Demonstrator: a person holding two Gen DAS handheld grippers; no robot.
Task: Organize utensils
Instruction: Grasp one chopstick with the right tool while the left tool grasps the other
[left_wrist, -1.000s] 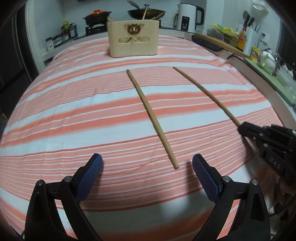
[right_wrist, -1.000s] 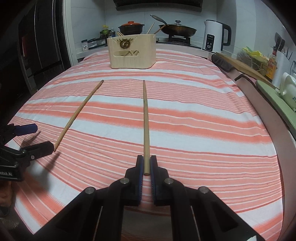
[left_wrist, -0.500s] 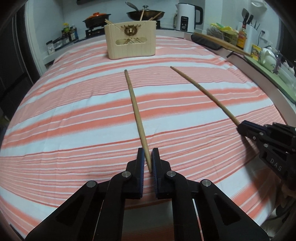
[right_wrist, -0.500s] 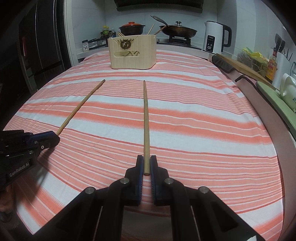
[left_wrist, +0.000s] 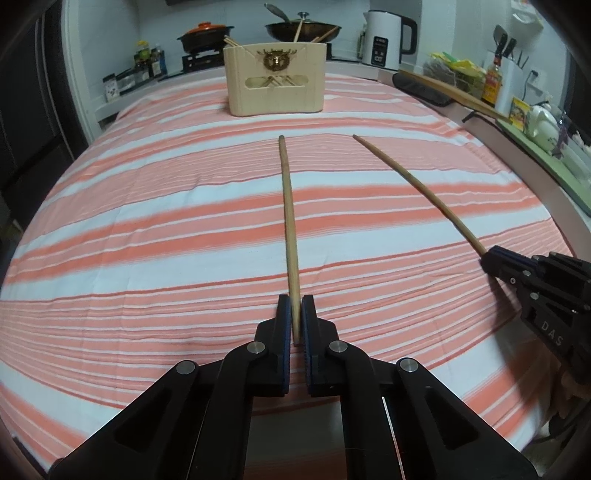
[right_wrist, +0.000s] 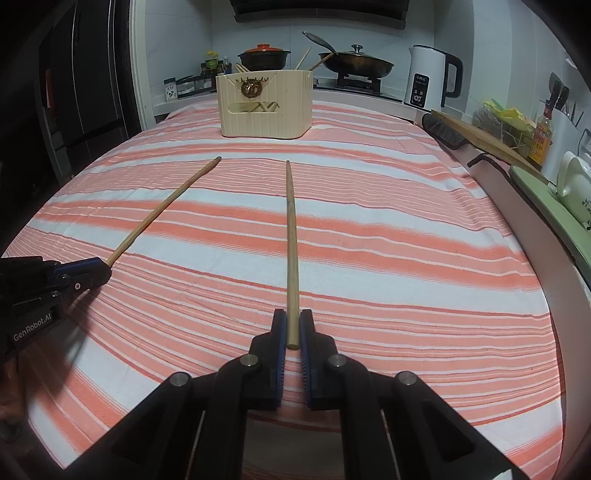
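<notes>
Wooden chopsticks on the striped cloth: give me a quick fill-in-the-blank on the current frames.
1. The left gripper is shut on a long wooden ____.
2. The right gripper grips the other chopstick at its ____ end.
3. Both chopsticks point toward the beige slotted utensil holder, which already holds ____.
4. The red-and-white cloth is ____.

Missing: chopstick; near; chopsticks; striped
</notes>
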